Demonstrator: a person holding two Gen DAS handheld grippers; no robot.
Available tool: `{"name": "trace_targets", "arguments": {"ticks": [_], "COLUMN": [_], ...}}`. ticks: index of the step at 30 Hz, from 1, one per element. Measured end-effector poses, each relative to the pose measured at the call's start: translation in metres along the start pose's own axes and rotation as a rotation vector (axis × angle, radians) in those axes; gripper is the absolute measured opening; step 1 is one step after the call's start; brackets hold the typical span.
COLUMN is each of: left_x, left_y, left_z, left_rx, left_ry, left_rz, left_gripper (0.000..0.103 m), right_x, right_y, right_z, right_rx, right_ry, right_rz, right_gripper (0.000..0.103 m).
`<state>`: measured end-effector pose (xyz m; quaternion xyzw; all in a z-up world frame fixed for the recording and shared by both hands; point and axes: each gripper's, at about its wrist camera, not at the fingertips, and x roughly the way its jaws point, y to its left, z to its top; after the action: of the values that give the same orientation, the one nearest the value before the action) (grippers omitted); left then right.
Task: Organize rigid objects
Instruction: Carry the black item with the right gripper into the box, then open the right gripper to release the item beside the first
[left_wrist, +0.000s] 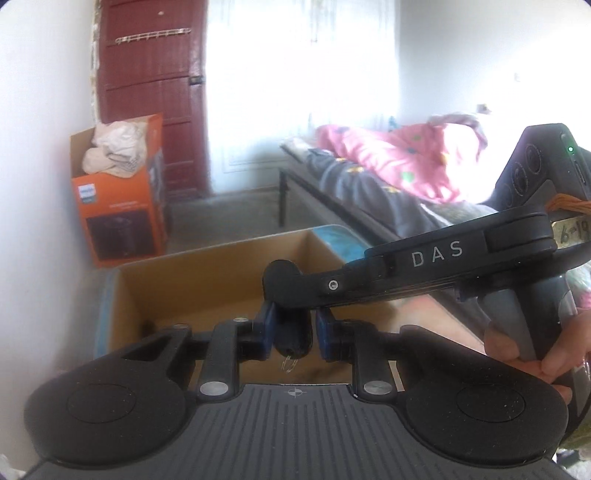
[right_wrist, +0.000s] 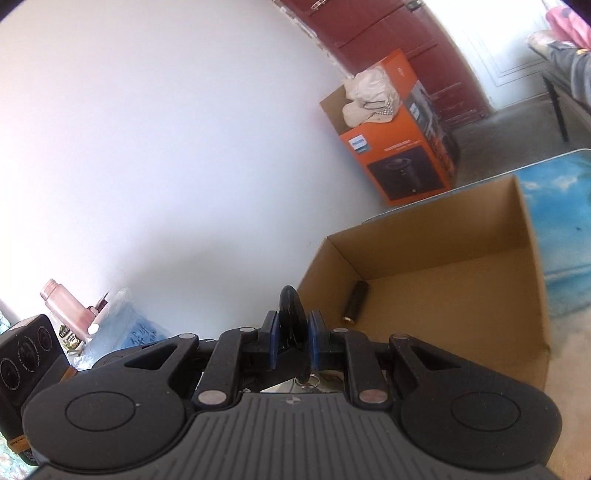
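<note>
Handover over cardboard box (right_wrist: 436, 291): black key fob (left_wrist: 291, 332) pinched by left tongs (left_wrist: 291, 334) and right tongs (right_wrist: 291, 339) — release one pair first, then lower beside dark cylinder (right_wrist: 356, 301).

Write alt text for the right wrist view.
The right gripper is shut on a small black object with a key ring, held near an open cardboard box. A dark cylinder lies inside the box; an orange carton stands by the white wall behind.

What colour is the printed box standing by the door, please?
Orange, with a dark front panel; the printed box shows best in the right wrist view.
</note>
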<state>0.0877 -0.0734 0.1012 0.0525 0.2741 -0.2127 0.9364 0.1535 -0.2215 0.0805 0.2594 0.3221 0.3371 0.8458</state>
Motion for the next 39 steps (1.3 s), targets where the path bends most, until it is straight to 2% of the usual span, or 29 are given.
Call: {"name": "trace_targets", "arguments": {"ticks": [5, 9, 12, 15, 21, 26, 30, 37, 39], "left_x": [0.060, 0.110, 0.146, 0.176, 0.200, 0.194, 0.173, 0.107, 0.080], "left_y": [0.040, 0.078, 0.101, 0.116, 0.127, 0.127, 0.125, 0.107, 0.099], "left_z": [0.021, 0.023, 0.020, 0.015, 0.014, 0.019, 0.023, 0.036, 0.037], "left_rx": [-0.019, -0.059, -0.091, -0.107, -0.077, -0.062, -0.075, -0.082, -0.080], "left_ry": [0.118, 0.253, 0.356, 0.436, 0.501, 0.476, 0.434, 0.284, 0.230], "left_rz": [0.086, 0.100, 0.107, 0.123, 0.196, 0.217, 0.211, 0.175, 0.152], "left_gripper": [0.023, 0.023, 0.023, 0.023, 0.023, 0.024, 0.027, 0.037, 0.043], "right_x": [0.074, 0.137, 0.179, 0.214, 0.262, 0.277, 0.258, 0.179, 0.150], "right_y": [-0.024, -0.066, -0.097, -0.117, -0.142, -0.149, -0.141, -0.107, -0.094], "right_z": [0.047, 0.066, 0.071, 0.070, 0.074, 0.080, 0.086, 0.090, 0.091], "right_rx": [0.086, 0.218, 0.295, 0.317, 0.359, 0.367, 0.352, 0.296, 0.270], "right_ry": [0.136, 0.261, 0.344, 0.407, 0.483, 0.469, 0.429, 0.324, 0.283], "right_rz": [0.010, -0.009, -0.035, -0.076, -0.085, -0.097, -0.076, -0.020, -0.006], "right_gripper": [0.018, 0.018, 0.018, 0.018, 0.019, 0.019, 0.020, 0.020, 0.025]}}
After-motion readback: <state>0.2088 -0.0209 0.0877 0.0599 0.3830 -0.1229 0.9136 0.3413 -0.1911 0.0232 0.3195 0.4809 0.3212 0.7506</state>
